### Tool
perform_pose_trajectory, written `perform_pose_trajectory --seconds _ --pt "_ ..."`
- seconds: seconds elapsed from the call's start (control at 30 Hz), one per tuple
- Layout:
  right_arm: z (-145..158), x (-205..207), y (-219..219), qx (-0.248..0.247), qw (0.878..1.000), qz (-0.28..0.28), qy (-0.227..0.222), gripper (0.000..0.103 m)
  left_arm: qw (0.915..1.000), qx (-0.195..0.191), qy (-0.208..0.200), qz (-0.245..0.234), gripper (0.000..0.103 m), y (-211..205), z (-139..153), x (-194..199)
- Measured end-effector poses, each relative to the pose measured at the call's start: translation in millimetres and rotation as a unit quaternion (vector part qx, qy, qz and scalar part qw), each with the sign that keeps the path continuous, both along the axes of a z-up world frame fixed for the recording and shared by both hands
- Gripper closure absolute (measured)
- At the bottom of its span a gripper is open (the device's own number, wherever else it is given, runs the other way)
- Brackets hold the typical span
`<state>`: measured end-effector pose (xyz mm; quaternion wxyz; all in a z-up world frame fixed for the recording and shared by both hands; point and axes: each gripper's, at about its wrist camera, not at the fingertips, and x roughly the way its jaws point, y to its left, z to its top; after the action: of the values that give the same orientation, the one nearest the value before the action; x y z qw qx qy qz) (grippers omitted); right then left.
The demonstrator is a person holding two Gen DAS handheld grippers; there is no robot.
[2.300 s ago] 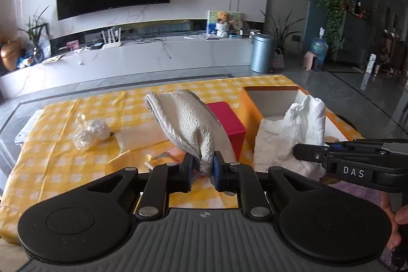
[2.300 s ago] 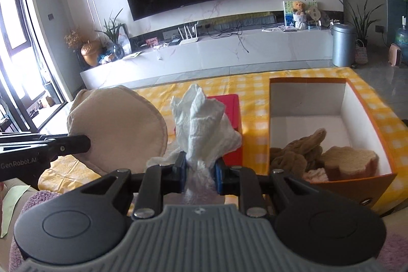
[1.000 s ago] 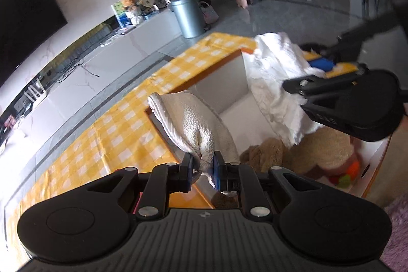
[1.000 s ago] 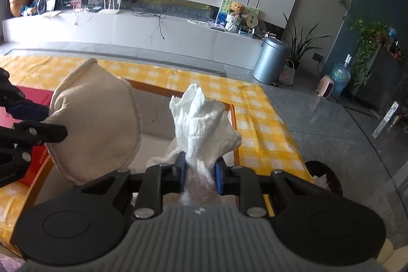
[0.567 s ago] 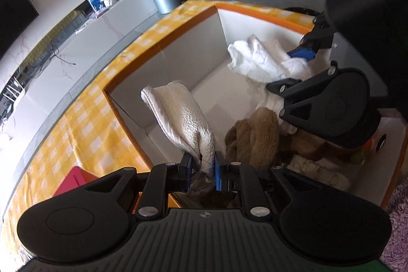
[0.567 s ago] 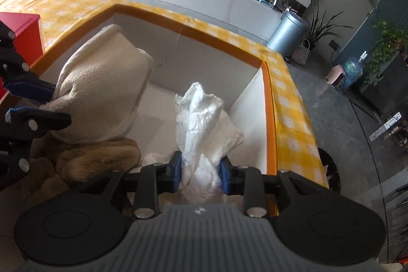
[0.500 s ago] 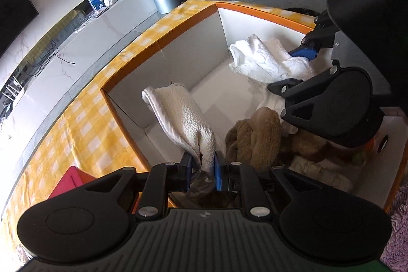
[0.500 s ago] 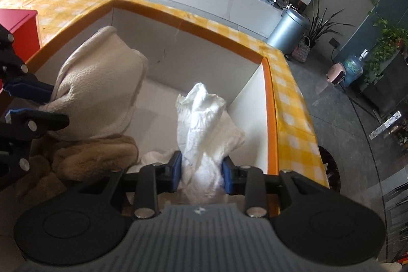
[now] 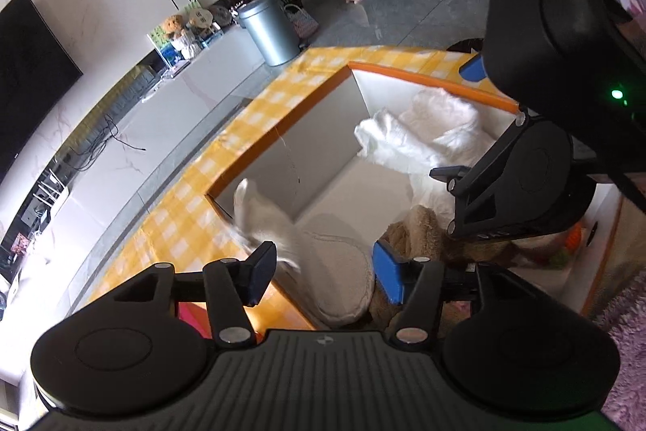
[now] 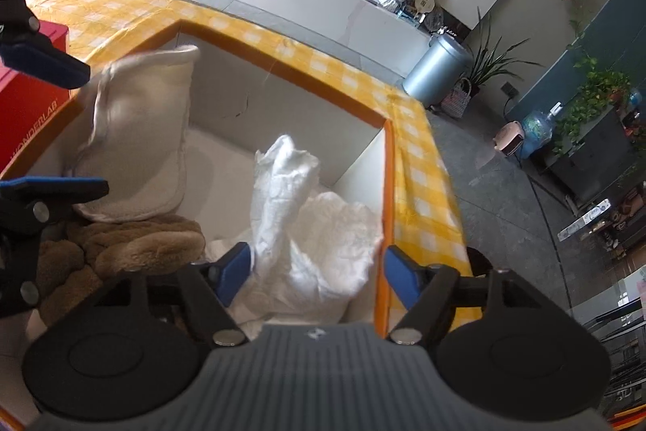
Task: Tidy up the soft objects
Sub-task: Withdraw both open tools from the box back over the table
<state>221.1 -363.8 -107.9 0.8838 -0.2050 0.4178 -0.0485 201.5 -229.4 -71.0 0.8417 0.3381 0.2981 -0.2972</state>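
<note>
Both grippers hang over the orange-rimmed white box [image 9: 282, 132] on the yellow checked cloth. My left gripper [image 9: 325, 275] has its jaws opening. The cream fleece pad [image 9: 339, 261] lies loose and blurred between its fingers, slumped against the box's near wall. My right gripper [image 10: 319, 269] is also opening. The crumpled white cloth [image 10: 307, 229] stands free between its blue pads, resting in the box by the right wall [image 10: 385, 188]. Brown plush pieces [image 10: 141, 241] lie on the box floor. The right wrist view shows the cream pad [image 10: 141, 140] beside the left gripper's fingers [image 10: 48, 61].
A red carton [image 10: 24, 116] stands on the checked cloth just left of the box. Beyond the table are a grey floor, a silver bin [image 10: 436, 71], a long white console and potted plants. A purple rug [image 9: 621, 310] lies at the near right.
Both grippers carried their loads from above the table down into the box, then opened. The cream pad and the white cloth have dropped free inside it.
</note>
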Motion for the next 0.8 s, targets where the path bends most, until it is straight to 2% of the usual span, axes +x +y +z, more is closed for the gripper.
perform_pose_trajectory --seconds 0.2,0.33,0.47,0.63,0.8 --pt "28 -24 3 -0.005 1.0 -0.004 -0.025 0.021 0.9994 -0.016 -0.029 0.002 0.035 14 25 -20" --pt "48 -46 6 0.017 0.999 -0.008 -0.045 0.021 0.9987 -0.033 -0.038 0.009 0.035 26 42 -33" --pt "67 -70 8 0.073 0.995 -0.018 -0.066 0.021 0.9972 -0.058 -0.04 0.025 0.035 49 57 -46" --pt "83 -103 21 0.164 0.981 -0.021 -0.097 0.022 0.9935 -0.083 -0.039 0.068 0.035 85 64 -59" --pt "88 -132 43 0.227 0.965 -0.028 -0.13 0.022 0.9819 -0.137 -0.017 0.13 0.035 130 68 -75"
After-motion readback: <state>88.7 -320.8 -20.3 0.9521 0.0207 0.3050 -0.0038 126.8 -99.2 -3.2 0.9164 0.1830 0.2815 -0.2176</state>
